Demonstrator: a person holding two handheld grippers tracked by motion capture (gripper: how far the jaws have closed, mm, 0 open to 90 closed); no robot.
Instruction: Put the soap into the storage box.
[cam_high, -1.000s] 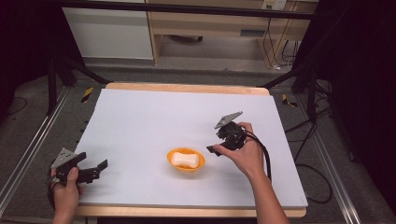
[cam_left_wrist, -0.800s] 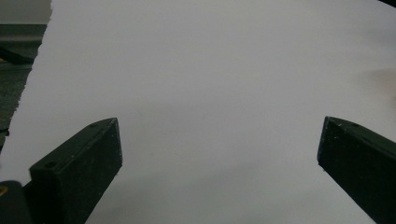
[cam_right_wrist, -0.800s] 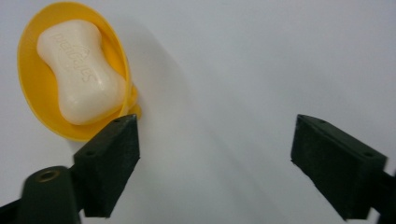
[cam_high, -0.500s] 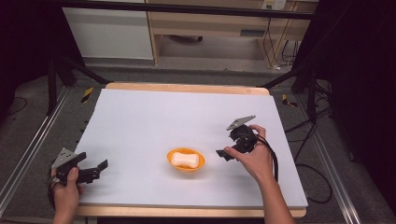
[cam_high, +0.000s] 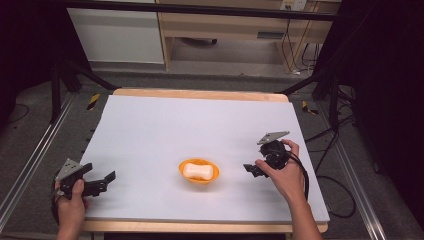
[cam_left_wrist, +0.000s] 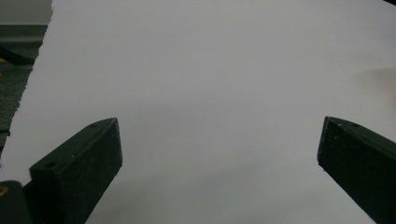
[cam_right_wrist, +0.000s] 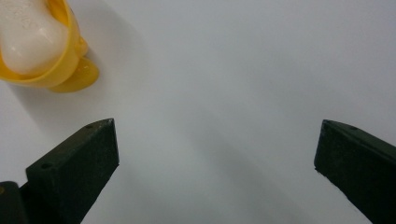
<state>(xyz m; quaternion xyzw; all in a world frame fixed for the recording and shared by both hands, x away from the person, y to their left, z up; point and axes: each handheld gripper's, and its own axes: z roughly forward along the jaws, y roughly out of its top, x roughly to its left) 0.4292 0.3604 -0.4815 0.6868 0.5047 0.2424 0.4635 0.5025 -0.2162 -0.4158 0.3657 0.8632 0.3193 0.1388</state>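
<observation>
The white oval soap bar (cam_high: 198, 171) in its shallow orange plastic dish (cam_high: 212, 176) lies left of the right gripper (cam_high: 253, 170), nearer than the left gripper (cam_high: 105, 181). Both grippers' fingers are spread, empty; the right's have just been opening.

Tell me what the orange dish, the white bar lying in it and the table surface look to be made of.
Orange dish: likely moulded plastic, smooth and glossy, with a thin rim that catches highlights in the right gripper view.
White bar: possibly soap, with rounded edges and a soft, waxy sheen.
Table surface: a matte white sheet, perhaps paper or laminate, over a light wood board whose edge shows along the far side.
</observation>
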